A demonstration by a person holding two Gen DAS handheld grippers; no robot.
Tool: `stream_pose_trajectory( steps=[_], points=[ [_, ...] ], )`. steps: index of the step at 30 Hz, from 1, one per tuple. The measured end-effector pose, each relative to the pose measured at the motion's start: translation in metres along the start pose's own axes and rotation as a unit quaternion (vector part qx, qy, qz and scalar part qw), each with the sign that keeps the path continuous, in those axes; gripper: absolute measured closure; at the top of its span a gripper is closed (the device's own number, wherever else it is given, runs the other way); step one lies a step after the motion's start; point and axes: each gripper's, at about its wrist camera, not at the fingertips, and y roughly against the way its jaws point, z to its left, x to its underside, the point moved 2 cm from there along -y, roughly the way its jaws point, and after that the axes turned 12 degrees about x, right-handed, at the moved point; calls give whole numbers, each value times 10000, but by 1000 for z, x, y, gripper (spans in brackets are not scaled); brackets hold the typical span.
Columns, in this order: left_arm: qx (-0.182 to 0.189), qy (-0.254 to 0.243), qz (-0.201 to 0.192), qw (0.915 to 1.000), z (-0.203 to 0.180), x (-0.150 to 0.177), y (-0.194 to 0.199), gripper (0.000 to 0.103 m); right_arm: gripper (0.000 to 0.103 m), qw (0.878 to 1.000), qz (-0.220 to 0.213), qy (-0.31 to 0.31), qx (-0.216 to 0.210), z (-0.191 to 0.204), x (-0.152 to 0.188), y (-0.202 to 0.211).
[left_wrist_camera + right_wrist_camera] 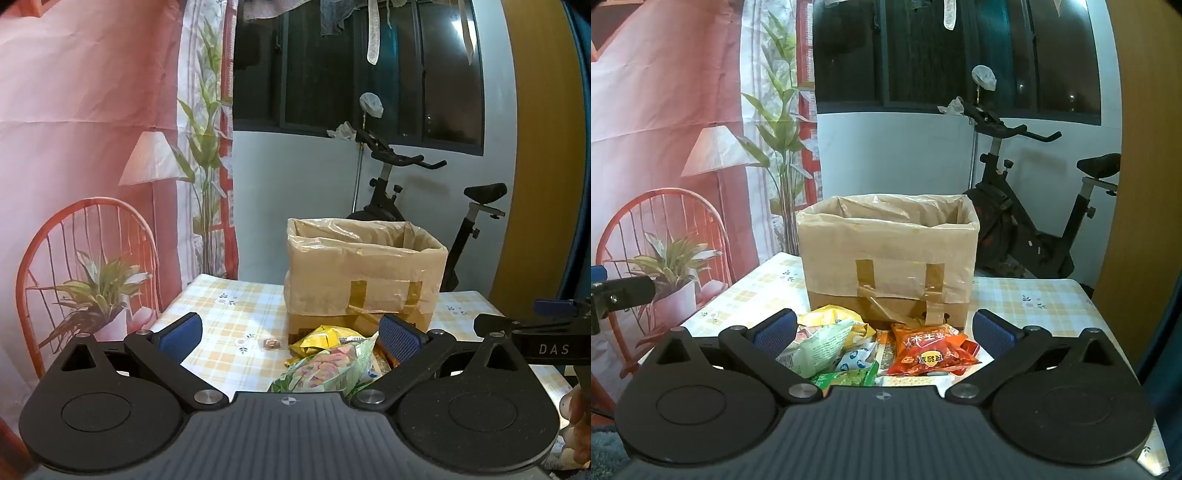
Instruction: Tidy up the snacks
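We are hovering both claws, left claw and right claw, spread wide, gripping nothing, over snacks. Advising: pinch red pack by edge, lift clear into box.

Readable markings: one clear word, one partly legible packet.

At the right edge of the left wrist view, white letters "DAS" are showing on the black body of the right gripper, spaced out and clean against the dark casing. In the lower middle of the right wrist view, the orange-red snack packet is lying with its print upside down: large white Chinese characters are running across its top and a yellow label with dark characters is sitting below them, but I am not making any of them out reliably. The other wrappers are showing only blurred print.
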Motion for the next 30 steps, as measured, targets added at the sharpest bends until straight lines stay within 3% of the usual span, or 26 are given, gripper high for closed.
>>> stream_pose_trajectory(
  steps=[30],
  points=[
    [-11,-128,9,9999,-3,0,4,0,0,10000,34,-23,-38,0,2,-1]
  ],
)
